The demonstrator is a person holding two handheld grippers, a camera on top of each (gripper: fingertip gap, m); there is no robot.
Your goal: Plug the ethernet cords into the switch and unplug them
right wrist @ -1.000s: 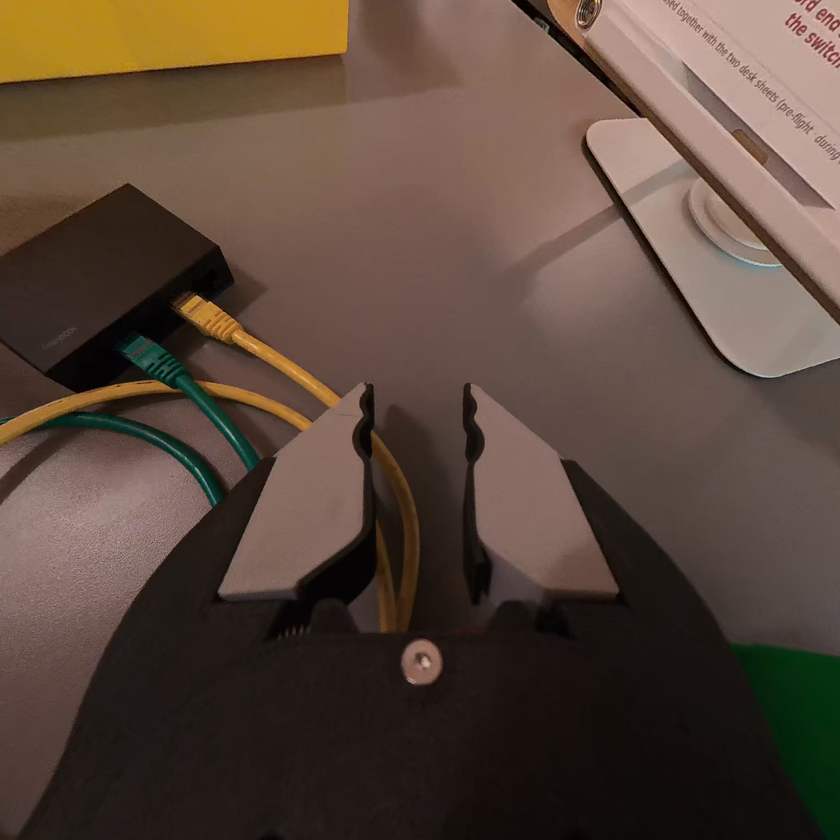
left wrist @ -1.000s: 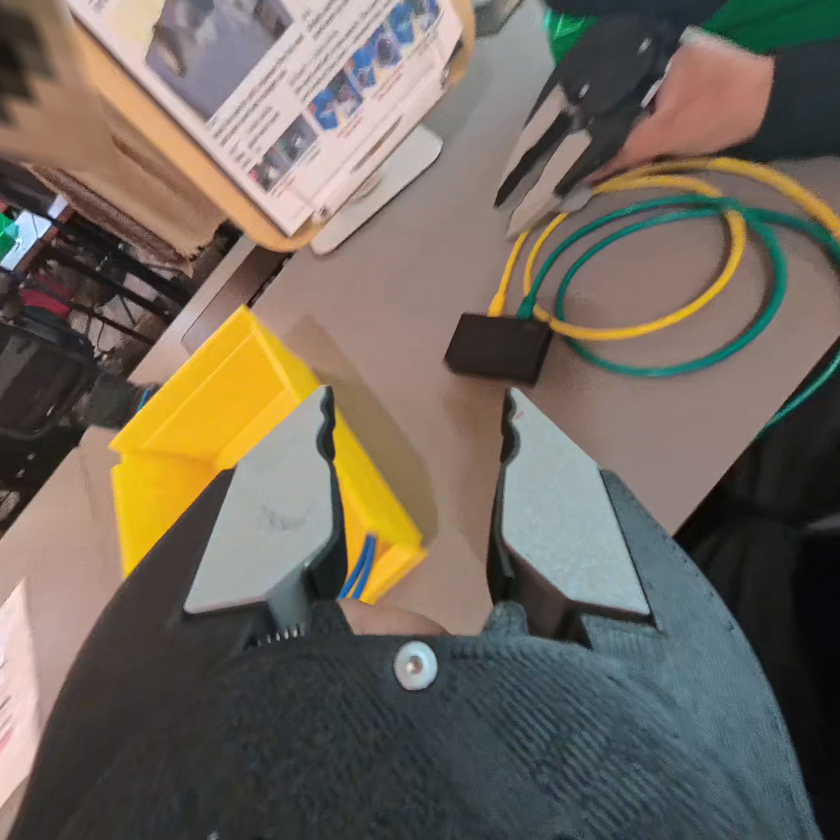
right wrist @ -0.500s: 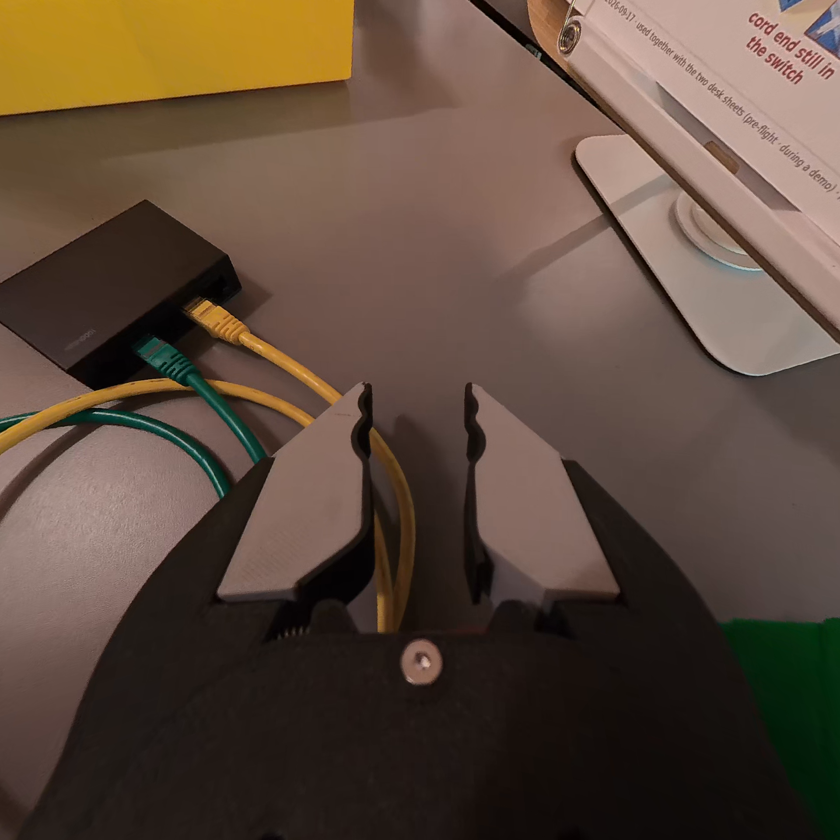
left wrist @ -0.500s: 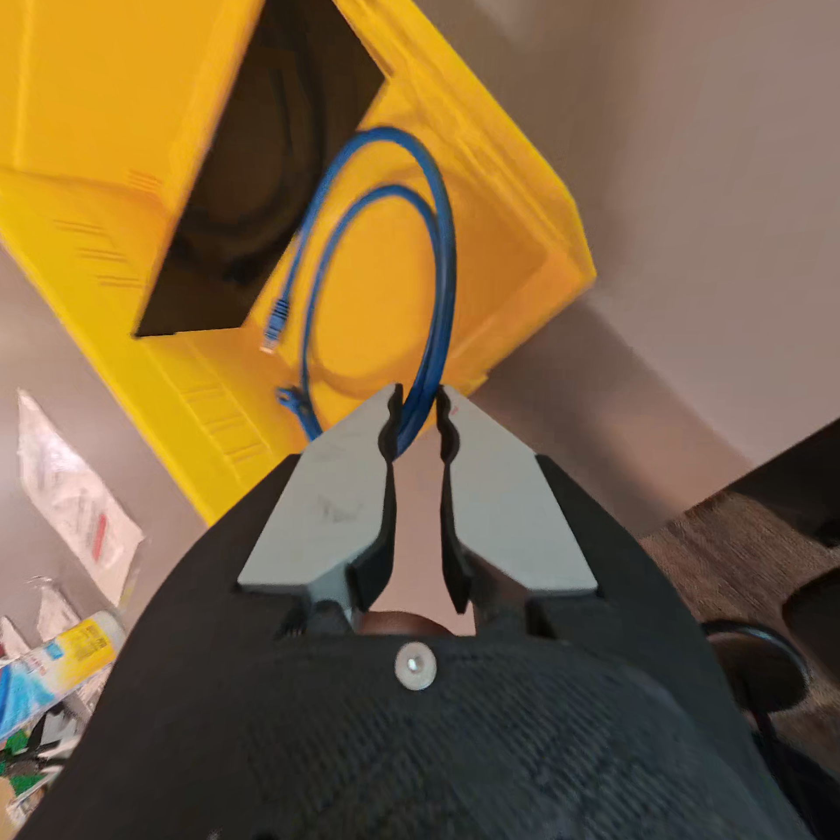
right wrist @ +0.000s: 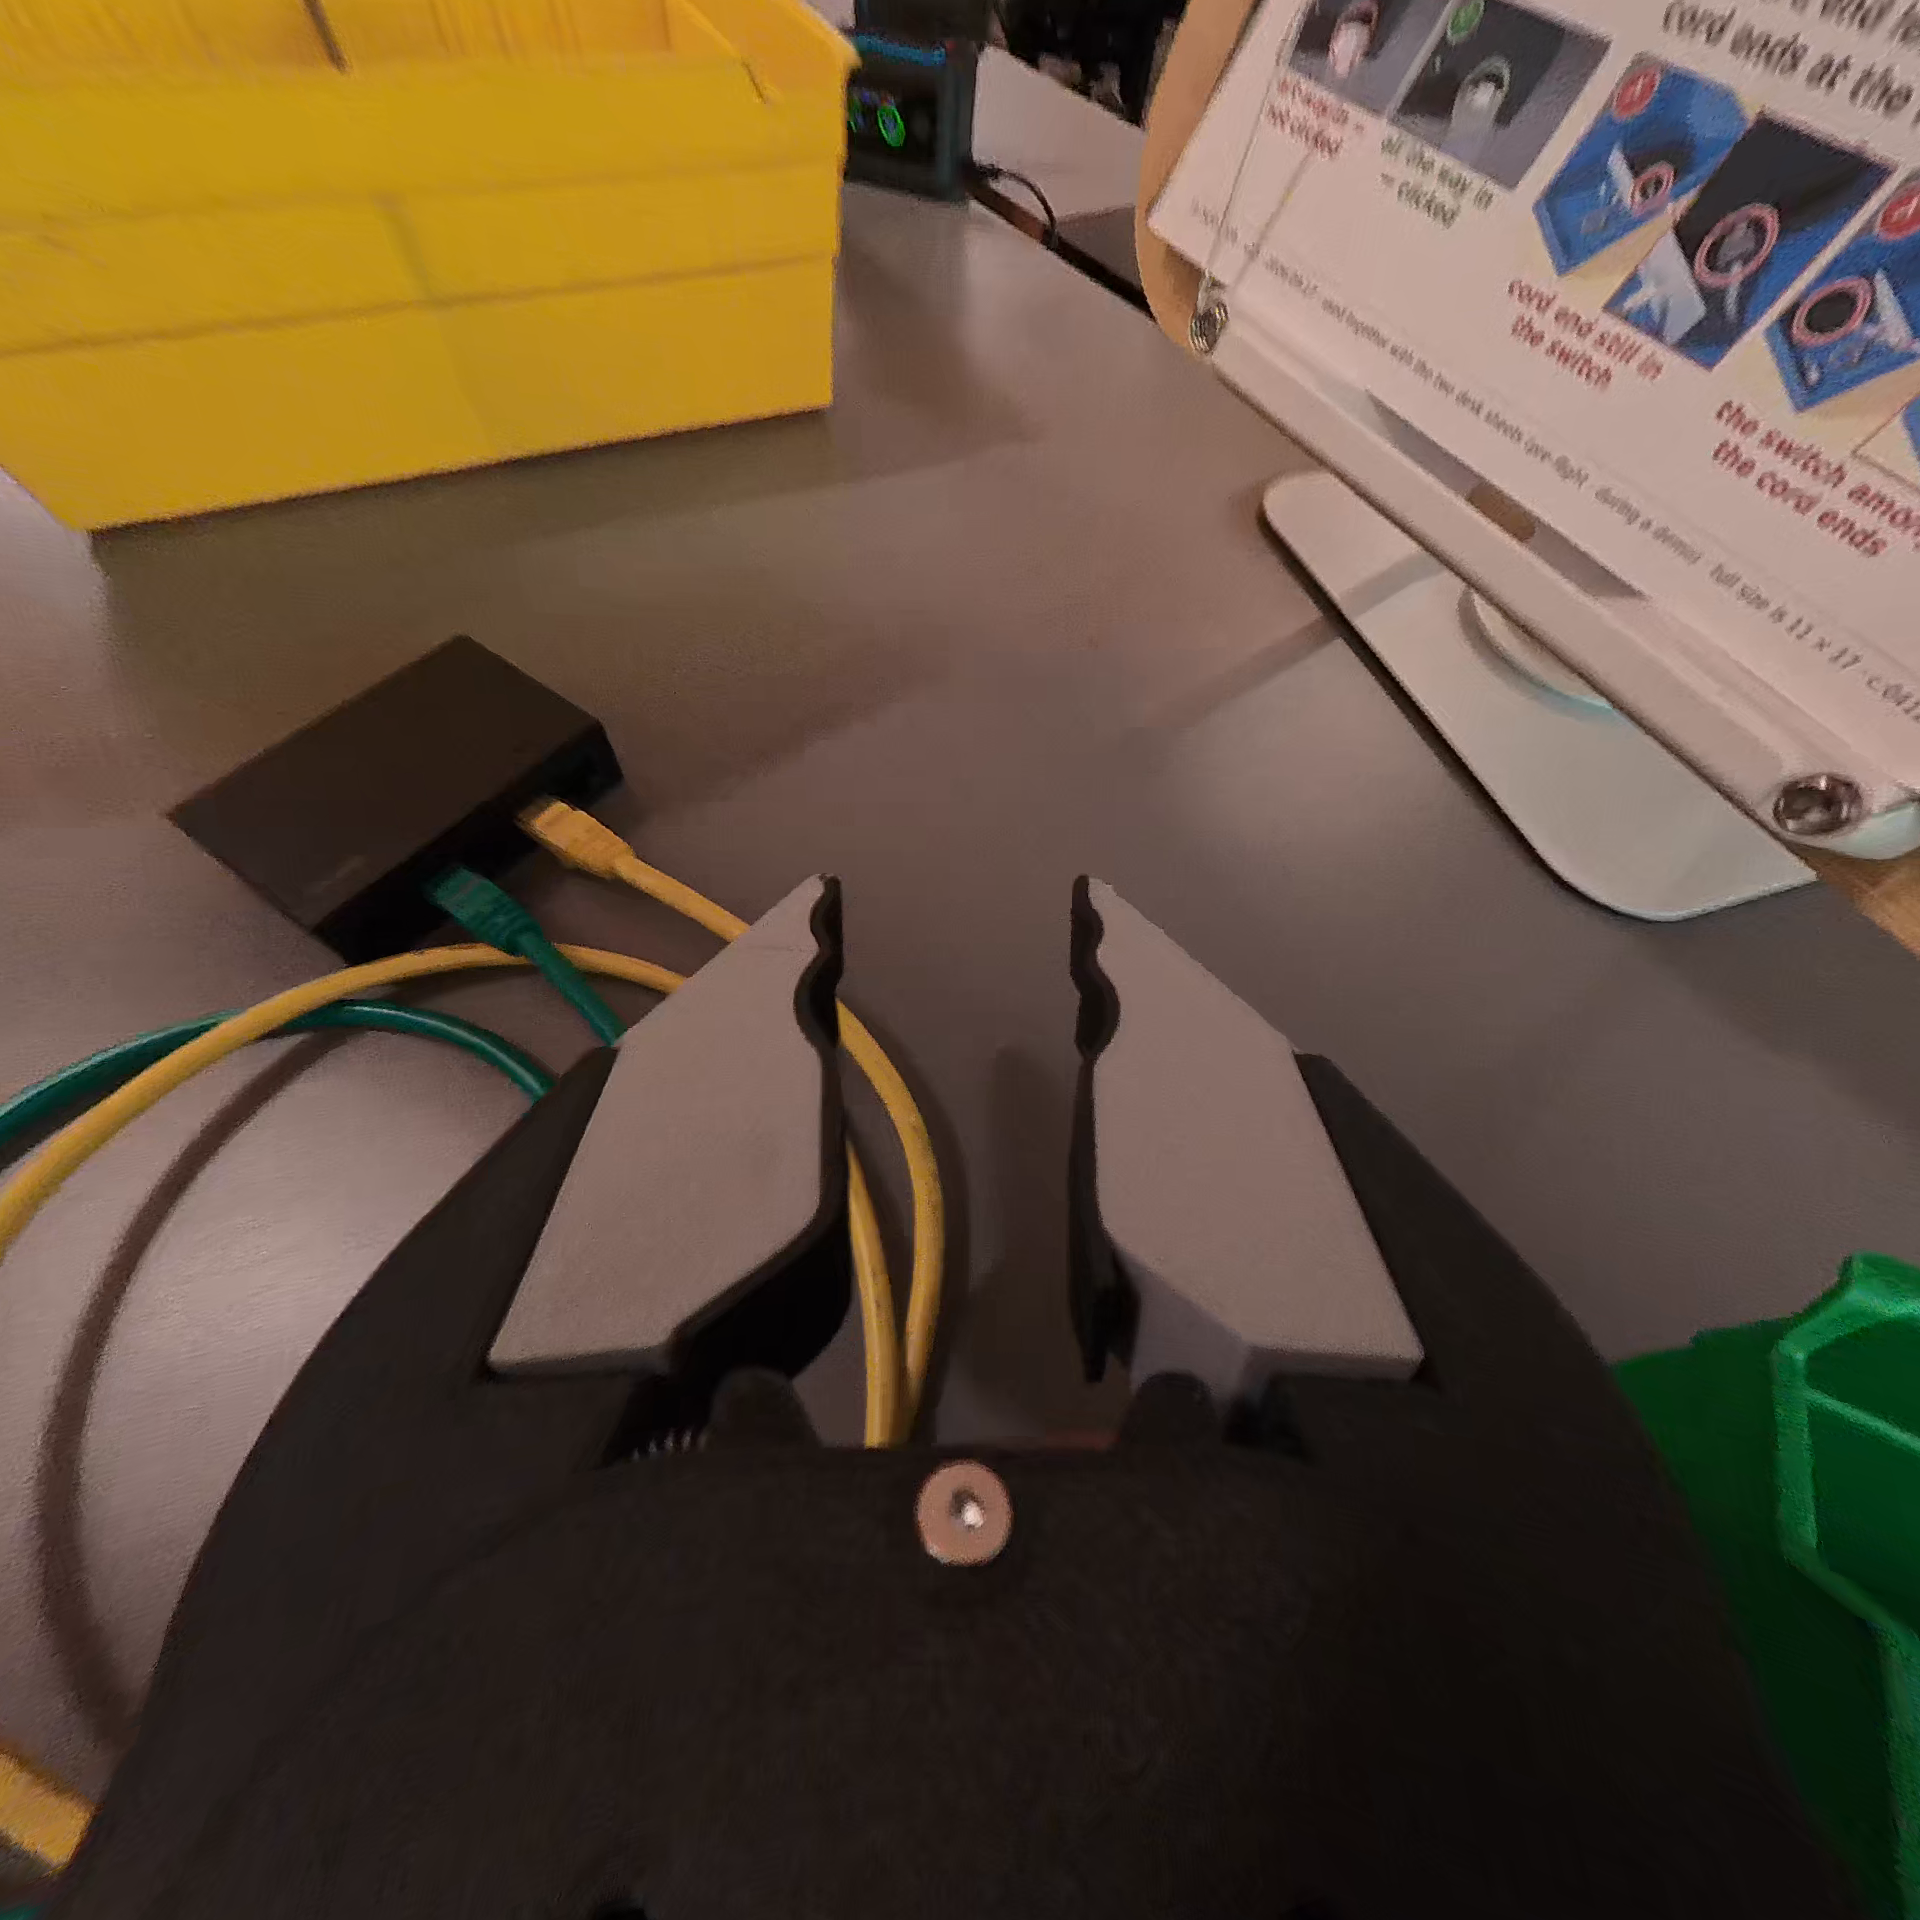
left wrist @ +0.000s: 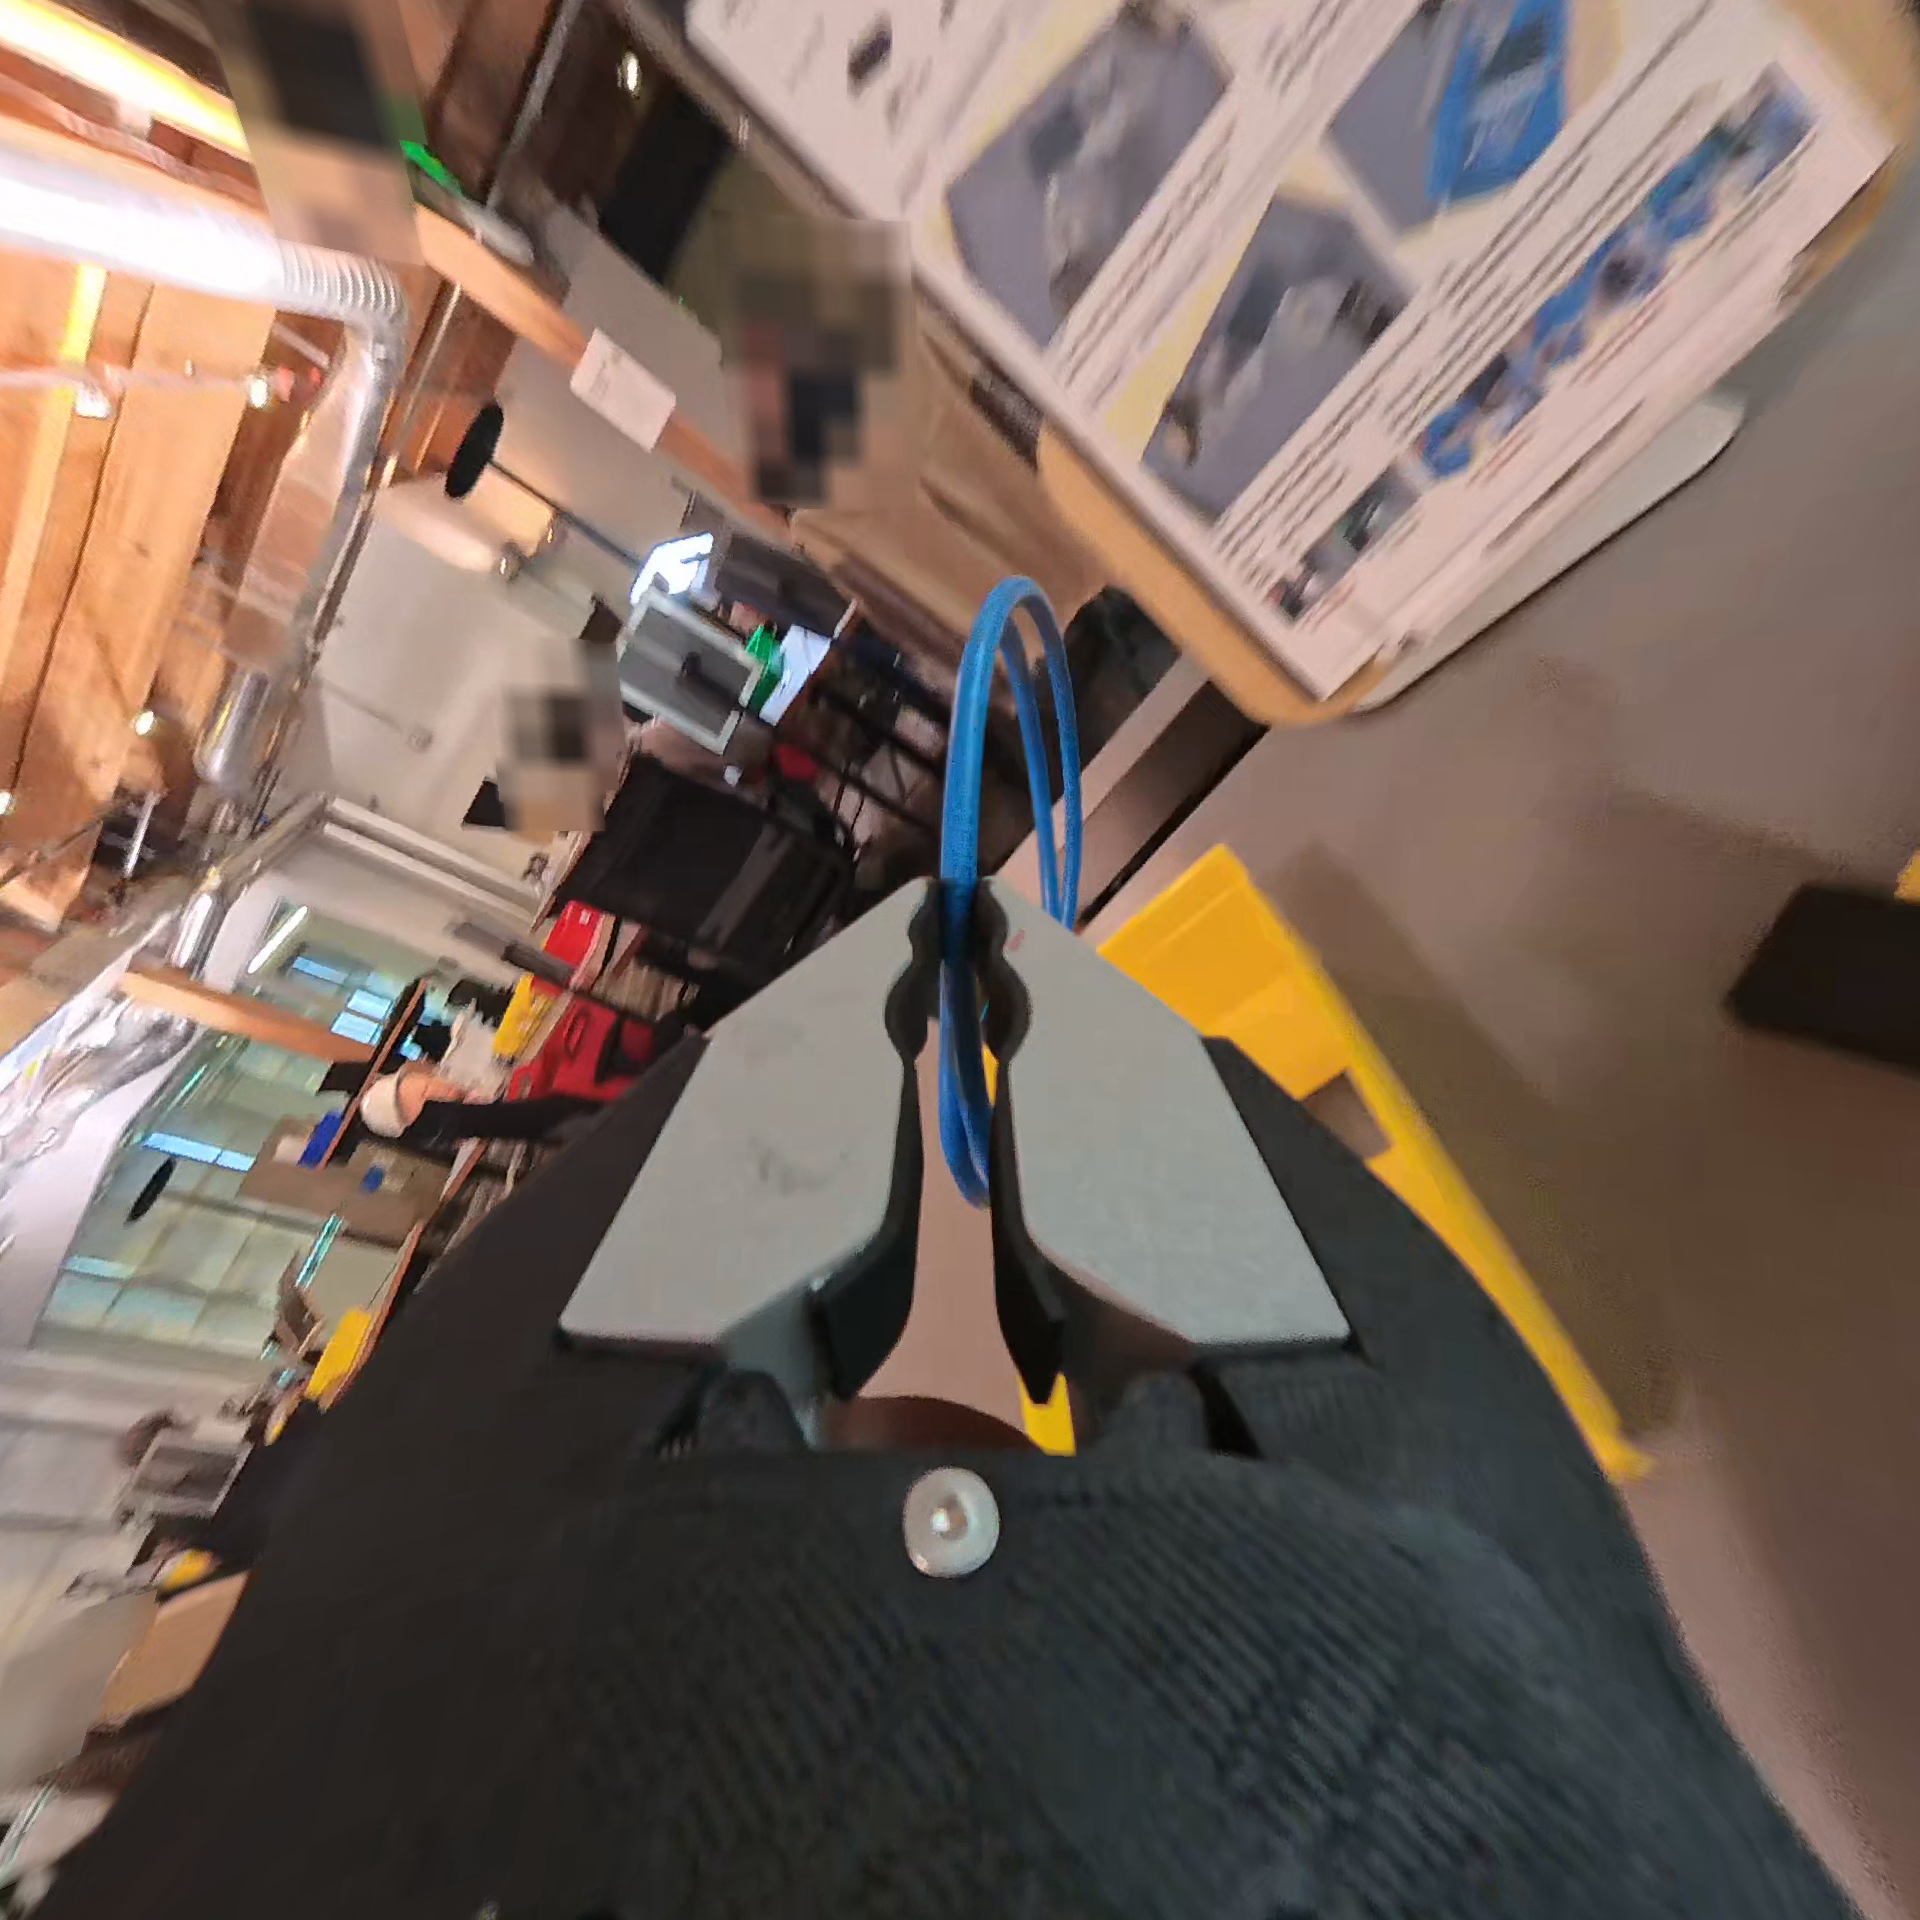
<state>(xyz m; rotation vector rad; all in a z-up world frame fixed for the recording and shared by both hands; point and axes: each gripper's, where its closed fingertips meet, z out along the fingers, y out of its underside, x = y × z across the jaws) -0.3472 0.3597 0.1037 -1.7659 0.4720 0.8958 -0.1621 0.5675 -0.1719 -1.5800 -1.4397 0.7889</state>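
The left gripper [left wrist: 961, 914] is raised above the tabletop [left wrist: 1558, 883] and rolled to one side, its jaws pinched tight on a looped blue cord [left wrist: 1013, 727] that stands up beyond the tips, with the yellow bin [left wrist: 1268, 997] just past them and the black switch [left wrist: 1829, 977] farther off. The right gripper [right wrist: 954, 904] hangs low and tilts down near the switch [right wrist: 395, 769], jaws parted and empty above a loop of the yellow cord [right wrist: 914, 1195]; the yellow and green cord [right wrist: 499, 914] ends sit plugged into the switch. Beyond the switch stands a printed instruction sheet [right wrist: 1558, 208], its writing partly blurred.
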